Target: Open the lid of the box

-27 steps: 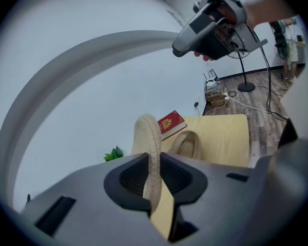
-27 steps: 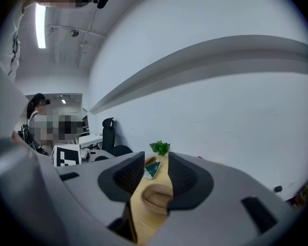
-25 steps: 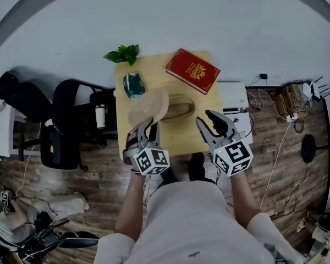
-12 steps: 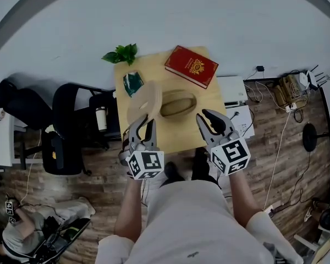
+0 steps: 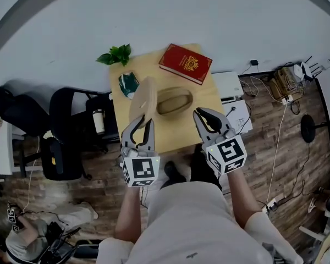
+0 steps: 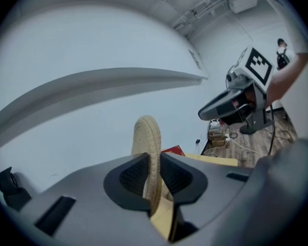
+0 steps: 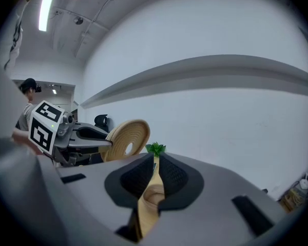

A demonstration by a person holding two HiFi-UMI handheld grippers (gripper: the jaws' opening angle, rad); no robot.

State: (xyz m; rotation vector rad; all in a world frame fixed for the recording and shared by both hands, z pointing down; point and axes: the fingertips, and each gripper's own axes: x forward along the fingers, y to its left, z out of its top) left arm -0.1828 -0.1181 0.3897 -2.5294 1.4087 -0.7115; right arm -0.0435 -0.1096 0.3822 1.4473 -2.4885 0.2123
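A woven oval box (image 5: 175, 101) sits open in the middle of the wooden table (image 5: 182, 136). Its woven lid (image 5: 142, 100) stands on edge at the box's left side, lifted off. My left gripper (image 5: 139, 122) is shut on the lid's near rim; in the left gripper view the lid (image 6: 147, 147) runs between the pads of that gripper (image 6: 153, 174). My right gripper (image 5: 205, 116) hovers over the table's near right, clear of the box. Its jaws are closing and almost together, with nothing between them (image 7: 154, 164). The right gripper view also shows the lid (image 7: 127, 138) at its left.
A red book (image 5: 185, 64) lies at the table's far right corner. A small green plant (image 5: 115, 54) and a dark green object (image 5: 128, 84) are at the far left. Black chairs (image 5: 71, 122) stand left of the table, cables and boxes (image 5: 286, 87) to the right.
The lid has swung from lying tilted over the box to standing on edge in my left gripper. My right gripper's jaws have come together, and both grippers have drawn back a little.
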